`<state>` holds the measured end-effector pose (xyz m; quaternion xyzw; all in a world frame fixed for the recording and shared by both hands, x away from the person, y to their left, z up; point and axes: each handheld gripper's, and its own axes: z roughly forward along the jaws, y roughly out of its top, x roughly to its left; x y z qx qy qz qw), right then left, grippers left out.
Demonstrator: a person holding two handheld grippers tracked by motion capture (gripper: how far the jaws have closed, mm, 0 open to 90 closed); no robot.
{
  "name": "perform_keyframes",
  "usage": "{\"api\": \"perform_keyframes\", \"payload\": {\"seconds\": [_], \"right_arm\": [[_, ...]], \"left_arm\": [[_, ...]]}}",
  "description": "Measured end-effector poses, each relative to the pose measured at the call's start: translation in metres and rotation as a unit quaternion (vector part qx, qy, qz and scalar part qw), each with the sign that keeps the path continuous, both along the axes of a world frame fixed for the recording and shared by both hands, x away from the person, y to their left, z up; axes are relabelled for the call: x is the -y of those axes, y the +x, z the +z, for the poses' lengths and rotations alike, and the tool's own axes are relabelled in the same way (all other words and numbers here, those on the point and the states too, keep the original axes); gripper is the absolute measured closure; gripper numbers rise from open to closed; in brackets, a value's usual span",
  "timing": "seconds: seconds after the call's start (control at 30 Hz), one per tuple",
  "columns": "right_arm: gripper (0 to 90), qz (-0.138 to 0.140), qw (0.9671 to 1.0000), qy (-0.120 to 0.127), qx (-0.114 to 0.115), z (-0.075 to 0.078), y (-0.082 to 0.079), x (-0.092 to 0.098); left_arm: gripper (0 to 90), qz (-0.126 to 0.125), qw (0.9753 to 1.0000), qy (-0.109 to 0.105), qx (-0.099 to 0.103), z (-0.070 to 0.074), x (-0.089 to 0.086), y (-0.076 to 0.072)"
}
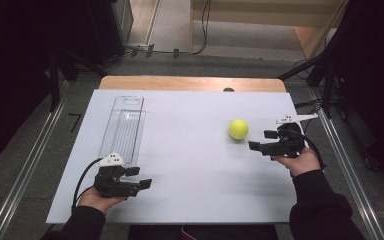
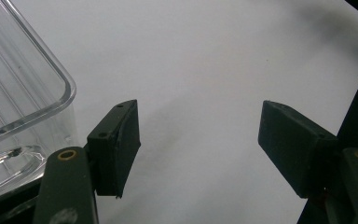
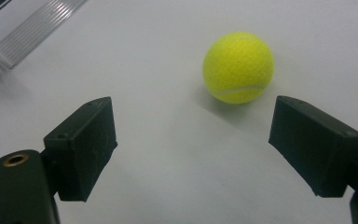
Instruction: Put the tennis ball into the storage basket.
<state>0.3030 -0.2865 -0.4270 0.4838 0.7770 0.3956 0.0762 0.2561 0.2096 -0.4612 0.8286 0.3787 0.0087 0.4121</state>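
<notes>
A yellow tennis ball (image 1: pixel 238 129) rests on the white board, right of centre. My right gripper (image 1: pixel 261 140) sits just right of it, open, jaws pointing left, nothing between them. In the right gripper view the ball (image 3: pixel 238 66) lies a short way ahead of the spread jaws, nearer the right one. My left gripper (image 1: pixel 140 177) is open near the front left of the board, jaws pointing right. A clear plastic tray (image 1: pixel 123 125) lies lengthwise at the left, empty; its near corner (image 2: pixel 25 93) shows beside my left gripper's left jaw.
The white board (image 1: pixel 190 165) covers a wooden table (image 1: pixel 190 83) whose far edge shows behind it. Metal rails (image 1: pixel 25 170) run along both sides on the floor. Dark equipment and cables stand at the back left and right.
</notes>
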Motion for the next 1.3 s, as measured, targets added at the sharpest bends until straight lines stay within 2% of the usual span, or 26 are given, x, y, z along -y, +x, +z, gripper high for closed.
{"api": "perform_keyframes", "payload": {"seconds": [0.1, 0.33, 0.9, 1.3], "right_arm": [[12.9, 0.001, 1.0000, -0.007, 0.001, 0.000, 0.005, -0.001], [12.9, -0.004, 1.0000, -0.005, -0.003, -0.003, 0.013, -0.001], [12.9, -0.003, 0.9999, -0.011, 0.002, 0.004, 0.034, -0.009], [12.9, -0.008, 0.9999, -0.014, -0.001, 0.003, 0.050, -0.015]], "left_arm": [[30.1, 0.003, 1.0000, 0.000, 0.001, 0.000, -0.001, 0.000], [30.1, 0.001, 1.0000, -0.003, 0.000, 0.001, 0.000, 0.000], [30.0, -0.004, 1.0000, -0.002, -0.005, -0.001, 0.000, 0.001], [30.0, -0.003, 1.0000, -0.001, -0.005, -0.001, -0.001, 0.001]]}}
